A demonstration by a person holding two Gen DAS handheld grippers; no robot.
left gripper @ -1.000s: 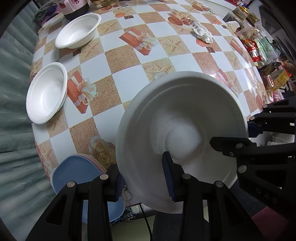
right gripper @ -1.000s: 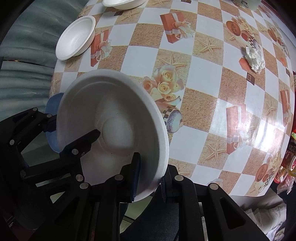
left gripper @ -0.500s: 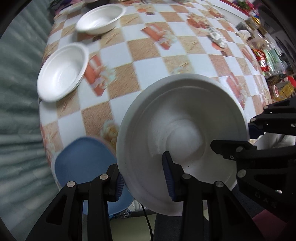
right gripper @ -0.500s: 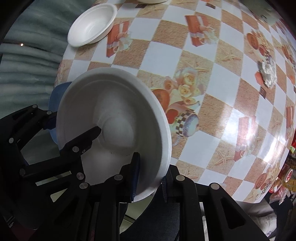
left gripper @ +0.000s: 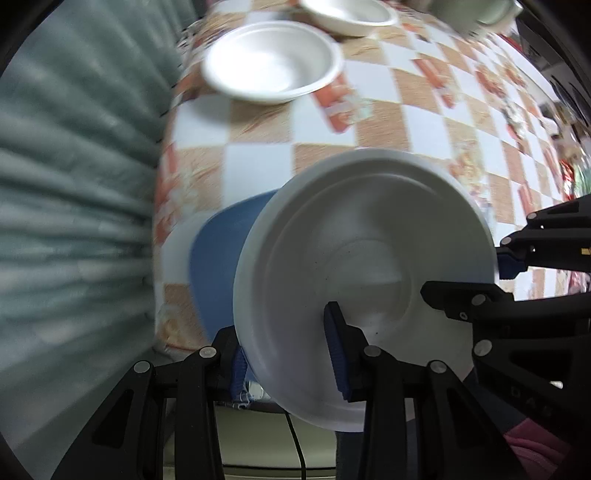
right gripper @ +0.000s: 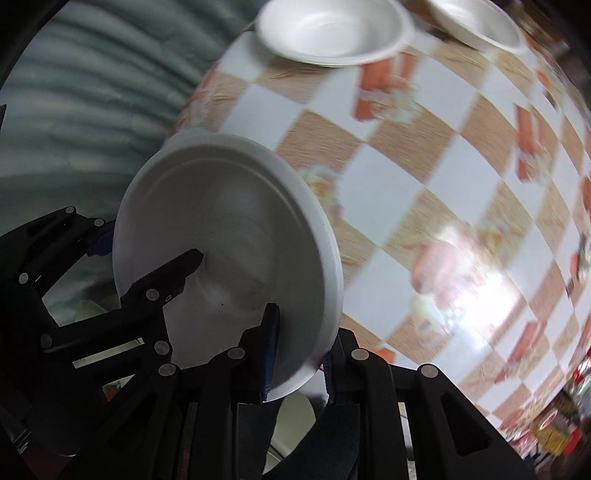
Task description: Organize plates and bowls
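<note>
A white foam bowl [left gripper: 362, 273] is held tilted above the table's near left corner, clamped on its rim by both grippers. My left gripper [left gripper: 288, 354] is shut on its near rim; my right gripper [right gripper: 299, 358] is shut on the opposite rim, and the bowl shows in the right wrist view [right gripper: 229, 243]. A blue plate [left gripper: 221, 266] lies on the table under the bowl, partly hidden. Two more white bowls [left gripper: 273, 62] [left gripper: 347, 14] sit farther along the left edge, also in the right wrist view [right gripper: 332, 29] [right gripper: 476, 26].
The table has a checkered orange and white cloth [left gripper: 406, 110]. A grey-green curtain [left gripper: 74, 184] hangs along its left side. Packaged goods [right gripper: 554, 424] crowd the far right edge.
Both grippers have carried the held bowl left and forward along the table edge. It now hangs over the blue plate, and the two other white bowls are nearer.
</note>
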